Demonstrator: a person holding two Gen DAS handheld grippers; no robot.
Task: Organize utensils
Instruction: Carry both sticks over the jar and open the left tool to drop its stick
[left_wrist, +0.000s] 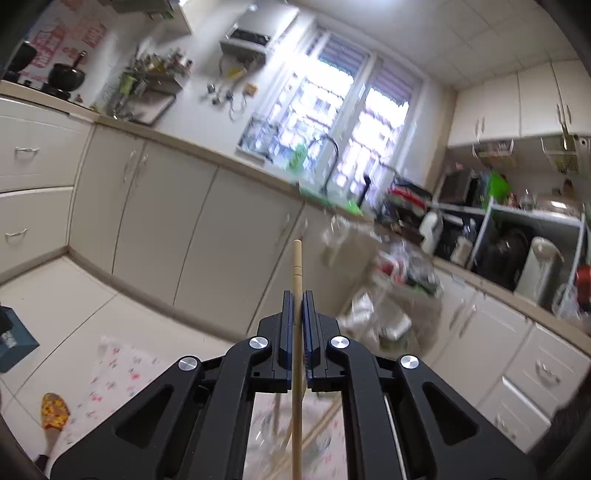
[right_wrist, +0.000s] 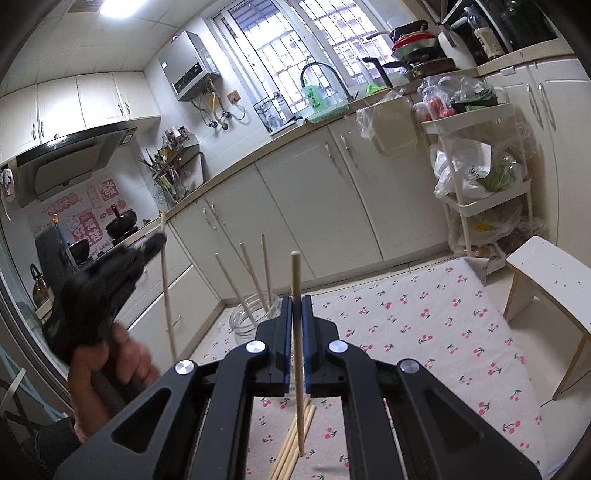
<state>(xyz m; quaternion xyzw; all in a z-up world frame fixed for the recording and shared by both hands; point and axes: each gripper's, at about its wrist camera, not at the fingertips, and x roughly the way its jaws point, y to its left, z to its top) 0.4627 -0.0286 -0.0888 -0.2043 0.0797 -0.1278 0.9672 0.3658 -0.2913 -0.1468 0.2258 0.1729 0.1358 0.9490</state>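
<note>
Right gripper (right_wrist: 297, 306) sits dead centre, jaws clamped on a single wooden chopstick (right_wrist: 296, 280) that stands nearly upright, its tip poking up above the blue pads (right_wrist: 285, 314) and its lower end hanging over the cherry-print cloth (right_wrist: 424, 332). Under it, at the cloth's near edge, lies a loose bundle of chopsticks (right_wrist: 291, 446). Just behind the gripper, near the cloth's far left corner, a glass jar (right_wrist: 247, 321) holds three chopsticks (right_wrist: 251, 280) leaning apart. Over on the left, a hand (right_wrist: 122, 358) grips the left gripper (right_wrist: 157, 242), blurred, pinching another chopstick (right_wrist: 167, 295) that runs almost vertical. A white stool (right_wrist: 546, 277) stands at the cloth's far right corner.
</note>
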